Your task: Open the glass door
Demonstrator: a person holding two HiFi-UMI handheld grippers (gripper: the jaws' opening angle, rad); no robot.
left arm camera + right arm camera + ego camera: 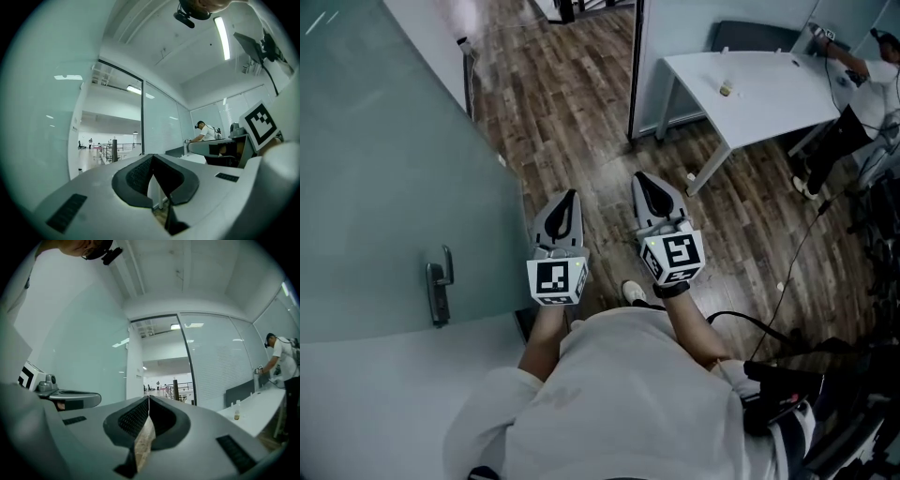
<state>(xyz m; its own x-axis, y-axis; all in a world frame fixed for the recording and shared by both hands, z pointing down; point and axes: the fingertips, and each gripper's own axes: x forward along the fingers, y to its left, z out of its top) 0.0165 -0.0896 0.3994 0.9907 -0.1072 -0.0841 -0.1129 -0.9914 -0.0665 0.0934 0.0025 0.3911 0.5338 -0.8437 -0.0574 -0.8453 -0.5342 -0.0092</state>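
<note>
- The tall, pale-green frosted glass door (pixel 384 169) stands at the person's left. It looks already swung clear of the opening beyond it, which is bounded on the far side by a thin black door post (pixel 633 66).
- The grey two-jaw left gripper (pixel 570 199) and its twin, the right gripper (pixel 645 186), are held side by side ahead of the person's chest. Each has its jaws pressed together on nothing, and neither touches the door.
- The door's grey metal lever handle (pixel 439 284) sits on the panel near the edge closest to the person, well apart from both grippers.
- With nothing gripping the handle, the door is free. If it has a closer or any lean, it could drift back across the opening and undo the work.
- The left gripper is near the glass, so a careless sideways swing could knock its hard shell against the panel.
- A black cable (pixel 797 253) trails over the dark wood-plank floor (pixel 581 122) at the person's right and could catch a foot on a step that way.
- The panel is upright, with its long axis running floor to ceiling. Its width runs from the person away toward the opening, and its face is turned to the grippers.
- The lever lies level along the panel. Which end is free cannot be made out.
</note>
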